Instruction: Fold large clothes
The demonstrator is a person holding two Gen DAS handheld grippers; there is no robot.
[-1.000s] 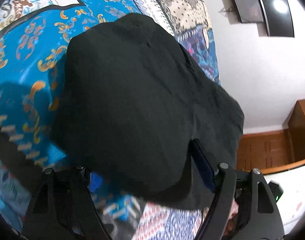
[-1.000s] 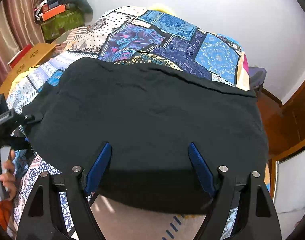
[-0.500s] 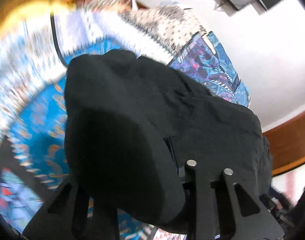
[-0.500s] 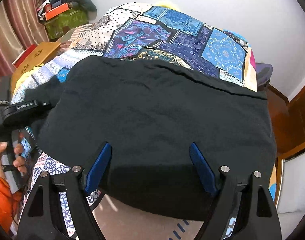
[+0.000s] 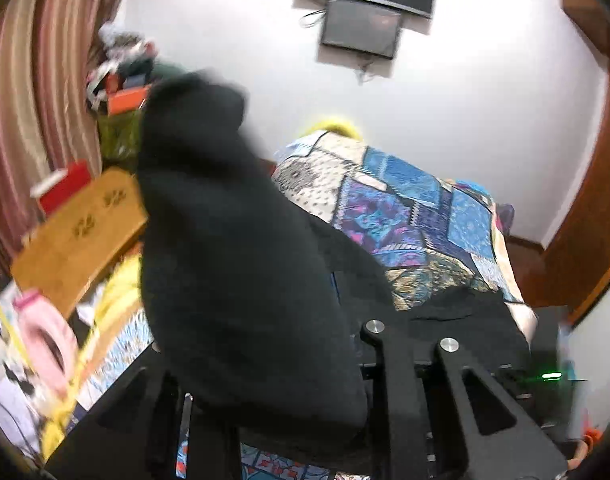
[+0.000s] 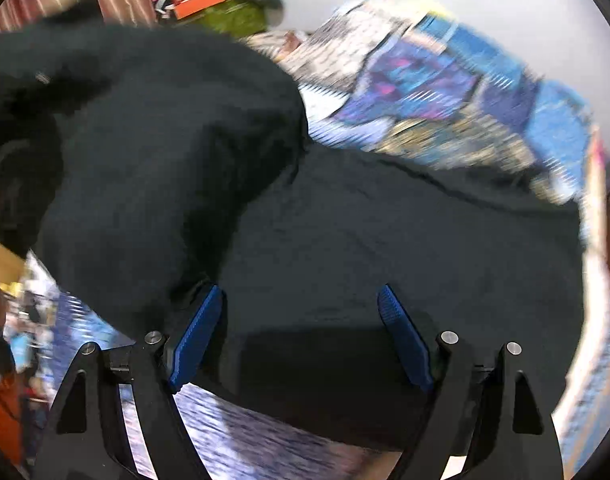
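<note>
A large black garment [image 6: 385, 232] lies on a patchwork bedspread [image 6: 445, 92]. My left gripper [image 5: 289, 352] is shut on an edge of the black garment [image 5: 233, 248] and holds it up, so the cloth stands as a tall flap in front of the camera and hides the fingertips. In the right wrist view that lifted flap [image 6: 145, 160] curls over the left half of the garment. My right gripper [image 6: 297, 332] is open, its blue pads [image 6: 197, 336] apart just above the near edge of the garment.
The bedspread [image 5: 405, 208] runs back to a white wall with a dark screen [image 5: 361, 28]. A wooden board [image 5: 81, 232], a pile of boxes [image 6: 213, 0] and striped curtains [image 5: 37, 80] stand at the left. A wooden door frame [image 5: 585, 216] is at the right.
My left gripper has closed on the garment edge and lifted it up and over toward the right. The right gripper has stayed open near the front edge.
</note>
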